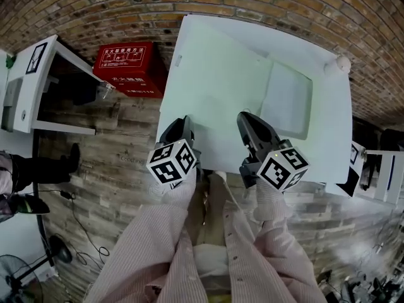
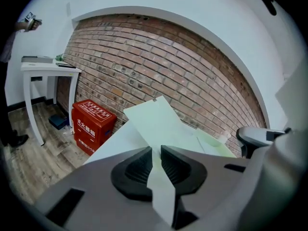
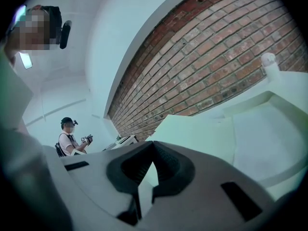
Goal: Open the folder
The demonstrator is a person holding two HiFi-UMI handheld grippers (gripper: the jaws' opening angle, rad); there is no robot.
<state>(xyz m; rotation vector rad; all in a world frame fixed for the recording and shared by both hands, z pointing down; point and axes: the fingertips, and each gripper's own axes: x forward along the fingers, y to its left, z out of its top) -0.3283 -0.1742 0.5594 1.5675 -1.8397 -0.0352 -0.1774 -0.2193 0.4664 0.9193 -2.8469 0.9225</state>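
**Item 1, folder** [image 1: 233,74]: pale green, on a white table [image 1: 333,131], directly ahead of both grippers. One leaf stands raised and tilted beyond the left jaws [image 2: 159,124]. The other lies flat ahead and to the right of the right gripper. No print can be made out on it.

**Item 2, left gripper** [image 1: 184,121]: jaws slightly parted [image 2: 156,149]. The edge of the raised leaf runs through the gap, and the pads do not press on it.

**Item 3, right gripper** [image 1: 245,118]: jaw tips drawn together [image 3: 154,144], pinching a pale sheet of the folder that shows between the pads.

**Item 4, marker cubes** [image 1: 172,163] [image 1: 282,167]: one on each gripper, behind the jaws, with black-and-white square patterns.

**Item 5, red box** [image 2: 91,124]: on the wood floor, ahead and to the left of the left gripper, against the brick wall [image 2: 168,66]. It bears white Chinese characters on top and front. On the front is a number beginning "11", its last digit unclear.

**Item 6, white desk** [image 2: 48,69]: further left of the red box.

**Item 7, second person** [image 3: 70,138]: far left of the right gripper, holding a small device.
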